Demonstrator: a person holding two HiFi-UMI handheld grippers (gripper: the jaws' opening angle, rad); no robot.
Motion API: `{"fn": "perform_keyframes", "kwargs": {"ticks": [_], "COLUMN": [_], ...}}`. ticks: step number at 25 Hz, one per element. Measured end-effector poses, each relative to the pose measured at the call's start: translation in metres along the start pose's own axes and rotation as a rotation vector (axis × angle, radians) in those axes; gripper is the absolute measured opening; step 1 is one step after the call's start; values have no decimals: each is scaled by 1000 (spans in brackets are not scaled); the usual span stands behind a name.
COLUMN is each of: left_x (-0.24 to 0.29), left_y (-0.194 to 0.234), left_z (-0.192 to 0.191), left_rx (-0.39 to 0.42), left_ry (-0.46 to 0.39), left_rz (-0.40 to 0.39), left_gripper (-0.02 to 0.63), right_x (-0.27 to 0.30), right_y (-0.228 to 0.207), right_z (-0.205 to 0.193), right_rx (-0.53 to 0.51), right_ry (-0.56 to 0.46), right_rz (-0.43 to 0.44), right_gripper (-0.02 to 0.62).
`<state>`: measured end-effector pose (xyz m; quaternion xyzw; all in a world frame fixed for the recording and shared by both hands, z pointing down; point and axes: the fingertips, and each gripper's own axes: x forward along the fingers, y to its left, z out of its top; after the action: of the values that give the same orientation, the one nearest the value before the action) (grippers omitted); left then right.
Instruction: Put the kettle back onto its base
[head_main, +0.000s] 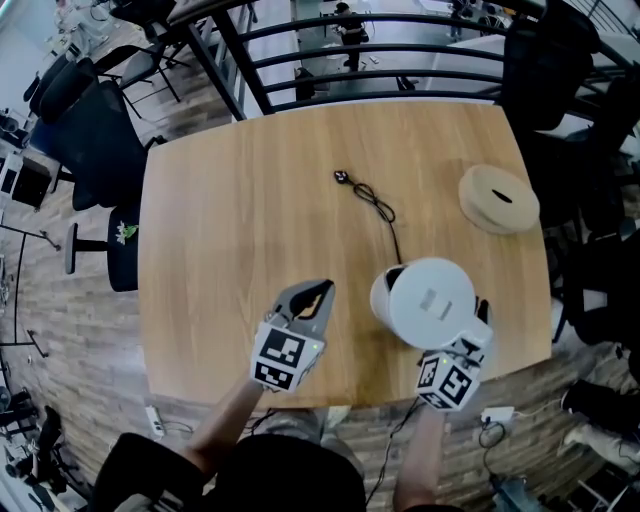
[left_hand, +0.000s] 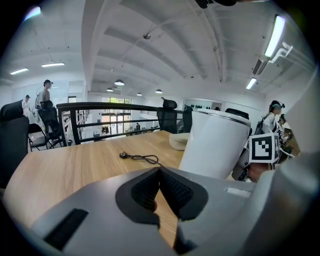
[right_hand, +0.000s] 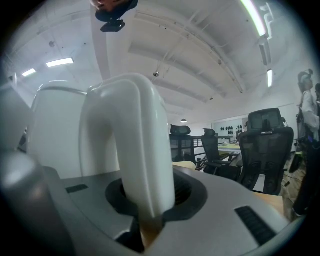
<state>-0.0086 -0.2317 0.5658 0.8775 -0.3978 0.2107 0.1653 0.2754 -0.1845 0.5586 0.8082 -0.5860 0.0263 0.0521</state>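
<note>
Kettle (head_main: 430, 302): white, lidded, rigid and smooth-walled, at the near right part of the table (head_main: 240, 230); probably heavy if filled and apt to swing, so best taken by its arched handle (right_hand: 135, 150), low and firmly. The right hand-held gripper (right_hand: 147, 202) was clamped on that handle, while the left hand-held gripper (left_hand: 160, 172) hovered closed and empty beside it. Farther out lay a black cord (head_main: 378, 205) with plug and a round tan disc (head_main: 498, 198).
</note>
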Motion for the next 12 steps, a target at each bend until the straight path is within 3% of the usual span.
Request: {"fn": "perform_keyframes", "kwargs": {"ticks": [7,12], "left_x": [-3,-9], "left_y": [-6,-4], "left_z": [-2,-7], "left_rx": [5,-1], "left_ry": [5,14], "left_rz": [-6,-6], "left_gripper": [3,3], "right_x": [-6,-10], "right_y": [-5,-10], "right_z": [0,2], "right_rx": [18,-3], "right_ry": [26,33], "right_rz": [-42,-113], "right_gripper": [82,198]}}
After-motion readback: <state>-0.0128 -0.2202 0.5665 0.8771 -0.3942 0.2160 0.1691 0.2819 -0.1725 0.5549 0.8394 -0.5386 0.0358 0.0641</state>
